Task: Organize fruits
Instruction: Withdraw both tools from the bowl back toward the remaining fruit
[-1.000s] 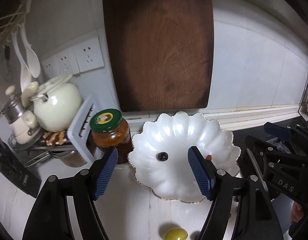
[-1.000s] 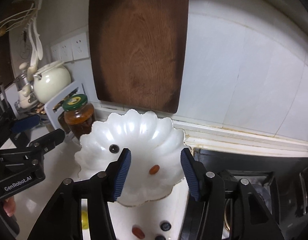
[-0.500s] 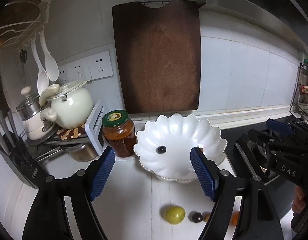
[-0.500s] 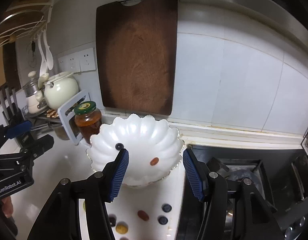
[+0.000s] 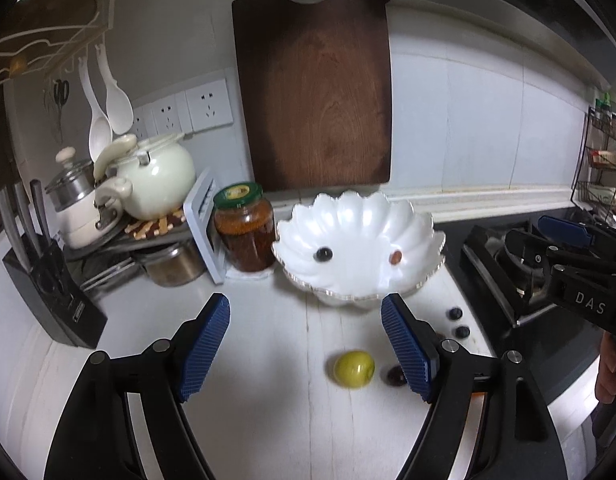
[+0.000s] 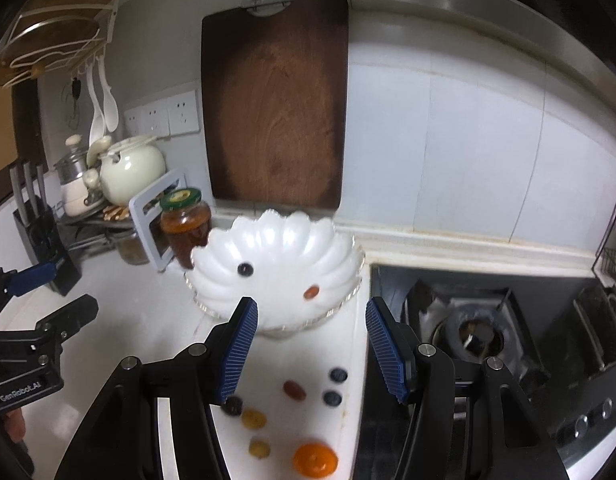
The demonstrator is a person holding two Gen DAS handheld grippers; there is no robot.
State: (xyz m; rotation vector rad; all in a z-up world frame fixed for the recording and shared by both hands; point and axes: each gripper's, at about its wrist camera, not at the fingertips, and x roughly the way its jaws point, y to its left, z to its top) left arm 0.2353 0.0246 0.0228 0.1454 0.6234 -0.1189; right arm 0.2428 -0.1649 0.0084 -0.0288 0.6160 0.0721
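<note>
Both grippers empty, jaws apart: left gripper [image 5: 306,346] wide, right gripper [image 6: 310,348] narrower. Bowl [image 5: 412,216] sits by the wall as the drop target and holds two small fruits. Lime [image 5: 354,369], orange [image 6: 315,459] and berries [image 6: 333,387] lie loose on the counter [image 5: 268,400] in front, likely next picks.

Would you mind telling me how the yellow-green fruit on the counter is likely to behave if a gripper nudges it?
The yellow-green fruit looks round and lies loose on the flat counter, so it would probably roll. Its glossy skin suggests it may slip between ridged jaws.
</note>
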